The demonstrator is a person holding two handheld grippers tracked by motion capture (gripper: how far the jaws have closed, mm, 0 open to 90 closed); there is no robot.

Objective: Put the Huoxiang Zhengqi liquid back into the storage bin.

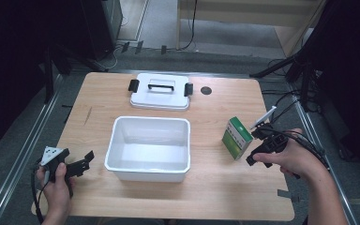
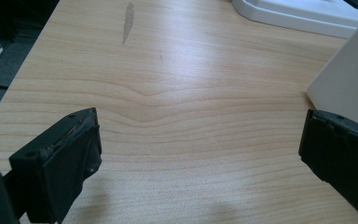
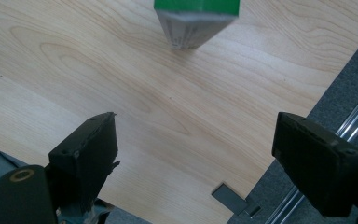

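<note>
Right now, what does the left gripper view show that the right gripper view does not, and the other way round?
Left gripper view: the white lid at the top right, the outer wall of the white bin, and a grey scratch in the wood.

Right gripper view: the green and white box standing ahead, and a grey tape piece at the table's edge.

Both: the wooden table between wide-open black jaws.

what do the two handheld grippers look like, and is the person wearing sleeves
Both are black. The left gripper carries a grey three-cornered plate with dark dots and trails a black cable; its jaw pads look worn in its own view. The right gripper has black cables and a white stick-like part. Both forearms are bare: no sleeves in view.
</note>
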